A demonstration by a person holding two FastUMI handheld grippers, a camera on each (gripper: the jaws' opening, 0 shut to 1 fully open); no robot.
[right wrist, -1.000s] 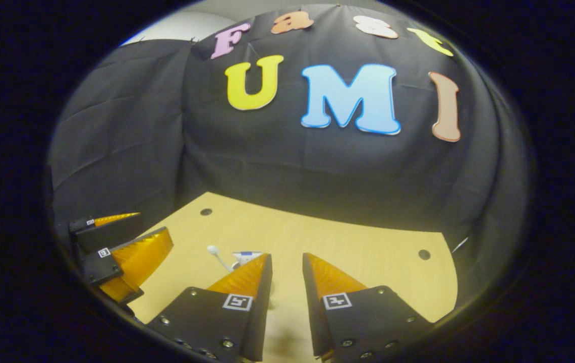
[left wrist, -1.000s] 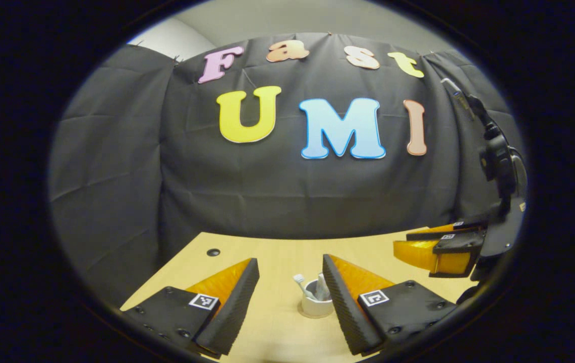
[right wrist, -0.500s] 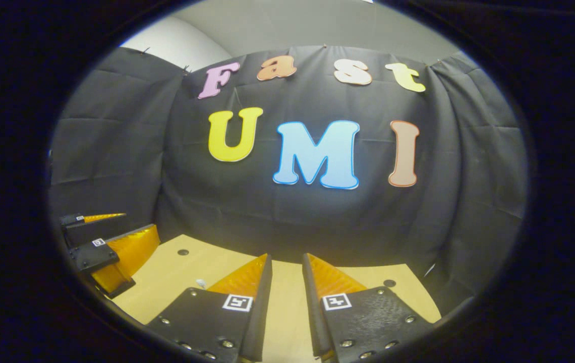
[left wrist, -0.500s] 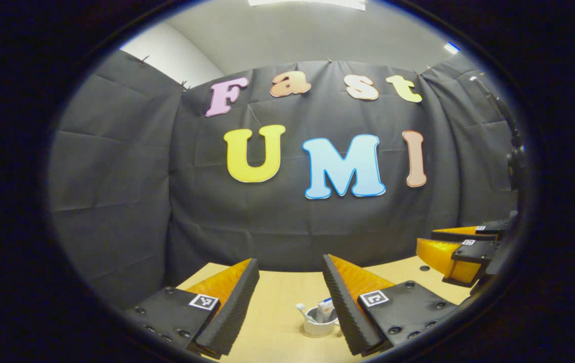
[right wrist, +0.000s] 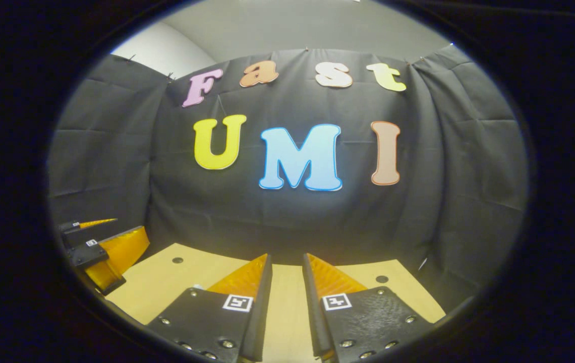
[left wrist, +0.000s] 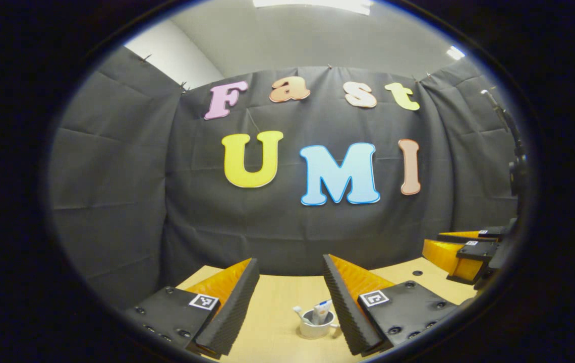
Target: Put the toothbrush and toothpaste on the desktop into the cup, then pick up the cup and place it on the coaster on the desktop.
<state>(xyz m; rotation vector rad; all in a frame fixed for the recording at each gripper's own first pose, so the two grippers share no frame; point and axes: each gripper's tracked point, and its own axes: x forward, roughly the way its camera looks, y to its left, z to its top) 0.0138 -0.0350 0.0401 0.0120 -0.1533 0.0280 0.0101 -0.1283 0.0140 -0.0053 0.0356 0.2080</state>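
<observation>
Left gripper view: left tongs (left wrist: 290, 267) gape wide above the white cup (left wrist: 316, 326) holding toothbrush (left wrist: 299, 313) and toothpaste (left wrist: 321, 311); right tongs (right wrist: 286, 264) stand narrowly parted, empty.

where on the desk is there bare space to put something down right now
Bare desktop runs from the round hole toward the right gripper, and again on its far side by the other hole. In the left gripper view, bare wood lies left of the cup. It is tight beside the cup, next to the left gripper.

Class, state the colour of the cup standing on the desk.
The cup is white, seen best in the left gripper view.
</observation>
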